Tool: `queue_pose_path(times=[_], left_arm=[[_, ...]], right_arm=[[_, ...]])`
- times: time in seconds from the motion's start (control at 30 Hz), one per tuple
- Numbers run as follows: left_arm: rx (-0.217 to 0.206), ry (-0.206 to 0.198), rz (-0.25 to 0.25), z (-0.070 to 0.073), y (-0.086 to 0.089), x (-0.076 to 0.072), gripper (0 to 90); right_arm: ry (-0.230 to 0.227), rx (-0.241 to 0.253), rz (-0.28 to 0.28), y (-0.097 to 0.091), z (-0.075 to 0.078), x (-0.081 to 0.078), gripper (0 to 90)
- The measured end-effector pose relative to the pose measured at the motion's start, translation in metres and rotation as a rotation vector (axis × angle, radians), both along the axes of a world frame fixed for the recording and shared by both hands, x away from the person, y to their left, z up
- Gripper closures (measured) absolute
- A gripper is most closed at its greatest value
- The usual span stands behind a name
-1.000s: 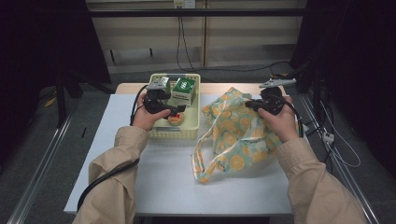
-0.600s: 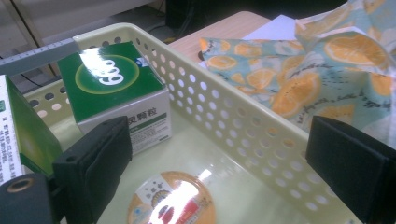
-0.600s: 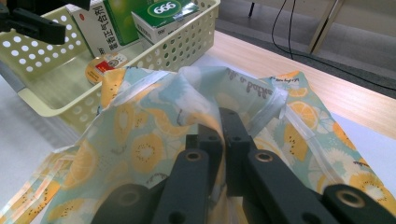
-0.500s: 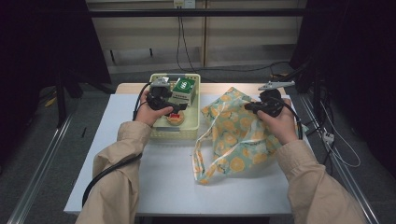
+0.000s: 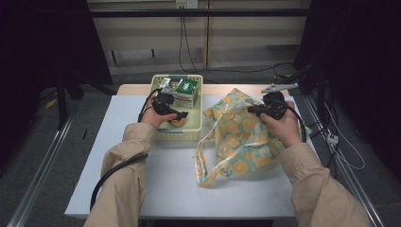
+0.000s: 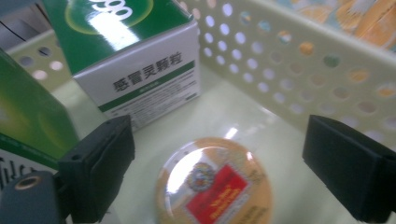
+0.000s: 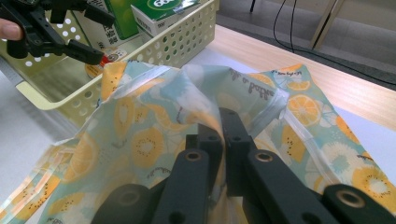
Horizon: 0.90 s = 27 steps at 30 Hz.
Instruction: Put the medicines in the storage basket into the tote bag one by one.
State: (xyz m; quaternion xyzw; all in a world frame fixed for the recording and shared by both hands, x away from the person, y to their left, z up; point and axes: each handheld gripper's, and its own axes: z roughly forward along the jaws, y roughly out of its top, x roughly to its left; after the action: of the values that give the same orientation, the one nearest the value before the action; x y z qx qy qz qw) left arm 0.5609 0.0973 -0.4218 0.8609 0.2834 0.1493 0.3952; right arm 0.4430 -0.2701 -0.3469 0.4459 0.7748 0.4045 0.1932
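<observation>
Inside the perforated basket [image 6: 299, 60], a round orange tin [image 6: 215, 184] is straddled by the spread left gripper [image 6: 229, 163]; the fruit-print bag [image 7: 154, 126] is pinched by the right gripper [image 7: 223, 135].

left tool [image 6: 219, 172]: jaws wide apart, angled down | right tool [image 7: 223, 135]: jaws clamped together

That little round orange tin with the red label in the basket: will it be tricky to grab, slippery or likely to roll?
The round orange tin with the red label lies flat on the cream perforated basket floor, so rolling seems unlikely. Its glossy lid reflects light, so it may slip between the open left gripper pads. It looks rigid and probably light.
</observation>
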Motion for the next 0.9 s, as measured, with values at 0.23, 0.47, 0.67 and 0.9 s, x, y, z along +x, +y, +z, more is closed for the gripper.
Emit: queue_pose_path(times=[0.23, 0.47, 0.67, 0.9], left_arm=[[-0.069, 0.028, -0.048, 0.000, -0.002, -0.001, 9.7], [-0.065, 0.045, -0.080, 0.001, -0.017, -0.002, 7.1], [-0.050, 0.069, -0.075, -0.002, -0.028, -0.002, 7.9], [0.035, 0.093, -0.030, -0.011, -0.023, 0.004, 9.5]], right_arm=[[0.015, 0.000, 0.000, 0.000, -0.006, 0.001, 89.0], [0.016, -0.002, 0.001, -0.001, -0.007, 0.001, 89.0], [0.016, 0.000, 0.000, -0.002, -0.006, 0.000, 89.0], [0.017, -0.005, 0.004, -0.002, -0.007, 0.001, 89.0]])
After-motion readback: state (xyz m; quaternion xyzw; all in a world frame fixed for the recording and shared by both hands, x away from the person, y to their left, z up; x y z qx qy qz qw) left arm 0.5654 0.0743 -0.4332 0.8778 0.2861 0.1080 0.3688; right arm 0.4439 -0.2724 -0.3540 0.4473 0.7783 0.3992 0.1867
